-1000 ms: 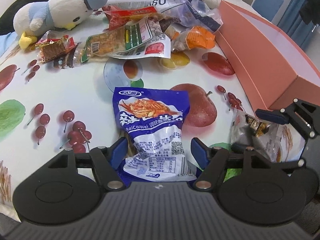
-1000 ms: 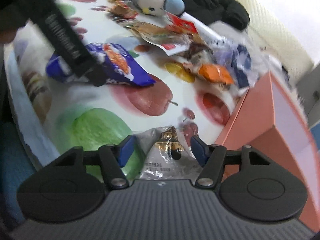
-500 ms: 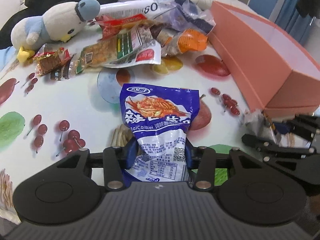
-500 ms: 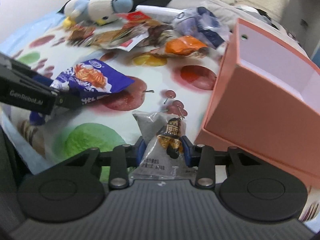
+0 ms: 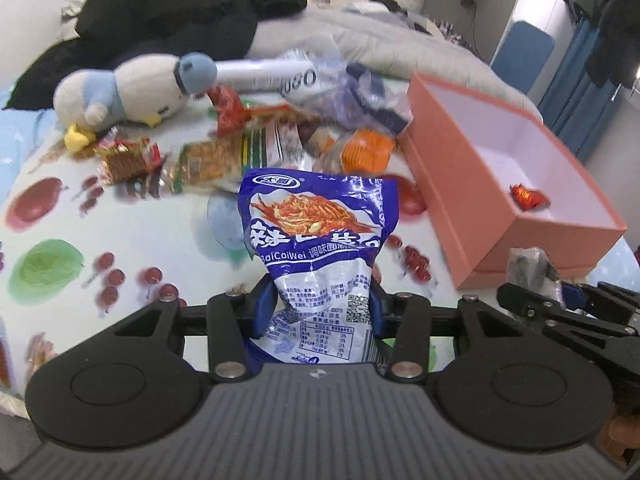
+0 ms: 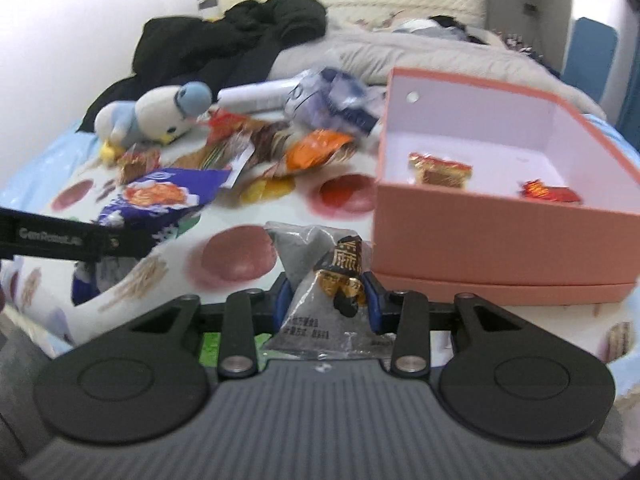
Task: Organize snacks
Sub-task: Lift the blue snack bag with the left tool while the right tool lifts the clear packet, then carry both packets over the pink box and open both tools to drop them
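Blue packet (image 5: 320,240) between left hand-held gripper (image 5: 318,312) pads

Blue snack bag (image 5: 318,236) bottom hidden behind left gripper (image 5: 318,312) body. Snack pile (image 5: 280,136) blurred, labels unreadable. Grey packet (image 6: 320,280) small print illegible; pink box (image 6: 500,232) floor partly hidden by its near wall.
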`<control>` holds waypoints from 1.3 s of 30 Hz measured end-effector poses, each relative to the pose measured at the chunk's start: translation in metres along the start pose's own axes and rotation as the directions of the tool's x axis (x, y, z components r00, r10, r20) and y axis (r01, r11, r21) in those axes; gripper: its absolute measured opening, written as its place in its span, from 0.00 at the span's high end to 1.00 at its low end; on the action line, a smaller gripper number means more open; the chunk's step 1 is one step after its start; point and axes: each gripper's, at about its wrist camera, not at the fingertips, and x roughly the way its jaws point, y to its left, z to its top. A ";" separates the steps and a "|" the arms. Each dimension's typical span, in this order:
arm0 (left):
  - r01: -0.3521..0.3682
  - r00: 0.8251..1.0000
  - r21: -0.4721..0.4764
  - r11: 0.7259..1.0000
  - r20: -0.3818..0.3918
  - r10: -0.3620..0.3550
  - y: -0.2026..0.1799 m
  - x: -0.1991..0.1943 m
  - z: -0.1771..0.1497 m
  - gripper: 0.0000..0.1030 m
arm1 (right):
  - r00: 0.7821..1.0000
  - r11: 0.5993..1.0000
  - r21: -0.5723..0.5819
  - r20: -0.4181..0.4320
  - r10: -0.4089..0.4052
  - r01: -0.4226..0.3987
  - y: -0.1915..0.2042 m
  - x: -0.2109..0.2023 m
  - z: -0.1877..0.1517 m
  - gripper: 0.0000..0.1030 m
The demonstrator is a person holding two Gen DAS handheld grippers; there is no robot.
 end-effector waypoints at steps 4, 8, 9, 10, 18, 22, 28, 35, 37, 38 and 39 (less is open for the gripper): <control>0.025 0.999 -0.011 1.000 0.026 -0.025 -0.009 -0.023 0.005 0.51 | 0.999 0.999 0.044 0.053 -0.010 0.008 -0.002 -0.025 0.010 0.61; 0.055 0.998 -0.018 0.998 0.043 -0.055 -0.021 -0.040 0.006 0.51 | 0.996 0.997 0.078 0.091 -0.024 0.016 -0.001 -0.047 0.016 0.61; 0.063 0.997 -0.020 0.998 0.049 -0.062 -0.024 -0.044 0.006 0.51 | 0.995 0.996 0.088 0.097 -0.026 0.018 -0.002 -0.052 0.018 0.61; 0.071 0.996 -0.022 0.997 0.056 -0.070 -0.027 -0.049 0.006 0.51 | 0.994 0.995 0.095 0.104 -0.028 0.018 -0.002 -0.057 0.018 0.61; 0.127 0.989 0.002 0.992 0.082 -0.126 -0.050 -0.067 0.007 0.51 | 0.987 0.991 0.125 0.147 -0.061 0.042 -0.009 -0.094 0.018 0.61; 0.169 0.983 0.008 0.986 0.076 -0.169 -0.064 -0.066 0.005 0.51 | 0.984 0.987 0.144 0.151 -0.091 0.070 -0.019 -0.108 0.014 0.61; 0.217 0.974 0.031 0.976 0.055 -0.219 -0.087 -0.049 0.008 0.51 | 0.981 0.978 0.181 0.142 -0.133 0.106 -0.037 -0.116 0.006 0.61; 0.270 0.956 0.113 0.956 0.086 -0.281 -0.125 -0.021 0.042 0.51 | 0.974 0.971 0.198 0.155 -0.166 0.134 -0.068 -0.098 0.019 0.61; 0.280 0.951 0.133 0.951 0.097 -0.294 -0.137 -0.011 0.054 0.51 | 0.971 0.969 0.204 0.165 -0.176 0.141 -0.078 -0.090 0.027 0.61; 0.284 0.949 0.144 0.948 0.098 -0.300 -0.144 -0.006 0.061 0.51 | 0.970 0.968 0.207 0.168 -0.179 0.143 -0.084 -0.085 0.031 0.61; 0.292 0.946 0.155 0.944 0.098 -0.309 -0.150 0.000 0.066 0.51 | 0.967 0.967 0.211 0.175 -0.184 0.145 -0.091 -0.080 0.036 0.61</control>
